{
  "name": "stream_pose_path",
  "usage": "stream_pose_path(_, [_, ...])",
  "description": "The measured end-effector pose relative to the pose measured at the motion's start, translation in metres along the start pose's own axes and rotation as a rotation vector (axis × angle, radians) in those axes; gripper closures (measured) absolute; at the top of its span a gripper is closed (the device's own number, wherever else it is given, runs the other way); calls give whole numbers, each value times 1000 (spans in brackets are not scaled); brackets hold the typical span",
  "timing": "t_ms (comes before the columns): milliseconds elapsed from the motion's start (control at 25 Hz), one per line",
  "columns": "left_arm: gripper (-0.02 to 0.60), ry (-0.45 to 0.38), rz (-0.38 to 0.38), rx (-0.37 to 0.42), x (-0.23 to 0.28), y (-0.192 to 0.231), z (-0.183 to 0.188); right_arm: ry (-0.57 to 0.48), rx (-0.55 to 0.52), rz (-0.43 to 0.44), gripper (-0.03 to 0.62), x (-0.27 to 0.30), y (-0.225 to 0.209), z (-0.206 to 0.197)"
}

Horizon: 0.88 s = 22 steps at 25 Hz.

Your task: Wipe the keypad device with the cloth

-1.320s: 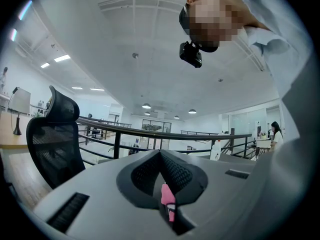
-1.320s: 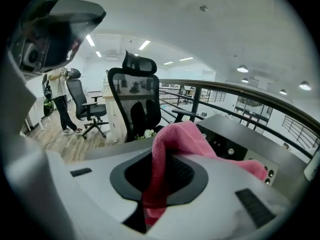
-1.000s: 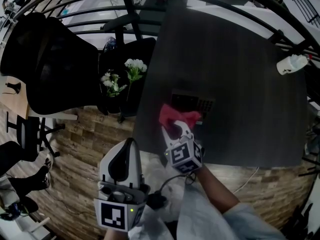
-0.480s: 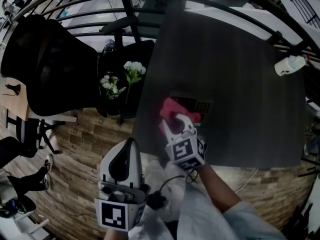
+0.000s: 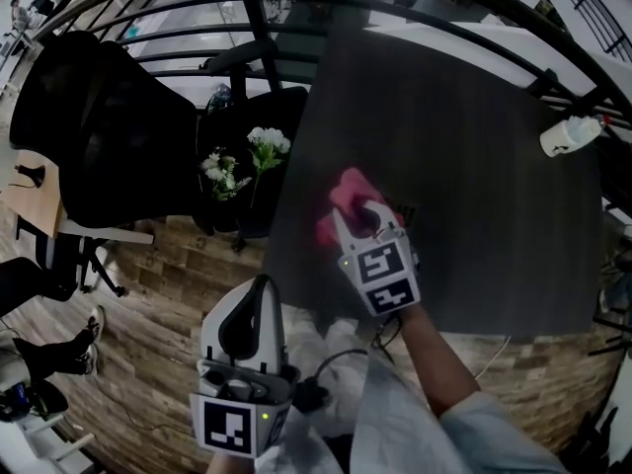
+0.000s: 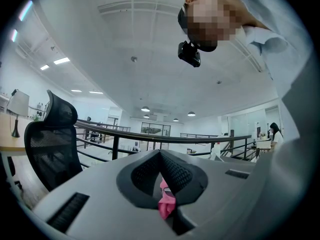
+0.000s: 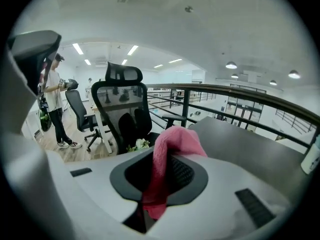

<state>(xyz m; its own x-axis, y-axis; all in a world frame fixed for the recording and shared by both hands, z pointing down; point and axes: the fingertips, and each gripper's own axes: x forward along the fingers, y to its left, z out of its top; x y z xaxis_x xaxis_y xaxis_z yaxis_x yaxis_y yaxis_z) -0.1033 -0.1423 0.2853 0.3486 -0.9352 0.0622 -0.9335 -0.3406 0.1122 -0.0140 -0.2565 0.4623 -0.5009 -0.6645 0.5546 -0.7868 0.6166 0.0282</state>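
Note:
My right gripper (image 5: 360,215) is shut on a pink cloth (image 5: 346,194), held over the near left part of the dark table (image 5: 464,117). The cloth and gripper cover most of the keypad device (image 5: 408,209); only its right corner shows. In the right gripper view the cloth (image 7: 172,144) bulges up from between the shut jaws of the right gripper (image 7: 160,170). My left gripper (image 5: 259,284) hangs off the table's near edge, close to the body, shut and with nothing in it. In the left gripper view the left gripper (image 6: 161,158) points level, and a pink sliver of cloth (image 6: 165,206) shows through the slit.
A white bottle (image 5: 573,133) lies at the table's far right. White flowers (image 5: 247,151) and a black office chair (image 5: 99,126) stand left of the table. A black railing (image 5: 247,18) runs behind. A cable (image 5: 326,378) hangs below the near edge.
The right gripper has lifted and moved farther over the table with the cloth, which now hides most of the keypad. The left gripper has stayed put.

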Motion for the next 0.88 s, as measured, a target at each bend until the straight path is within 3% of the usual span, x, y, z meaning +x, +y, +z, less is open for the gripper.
stream_pose_path(880, [569, 29, -73, 5, 12, -25, -8, -36, 98, -150, 539, -29, -71, -21])
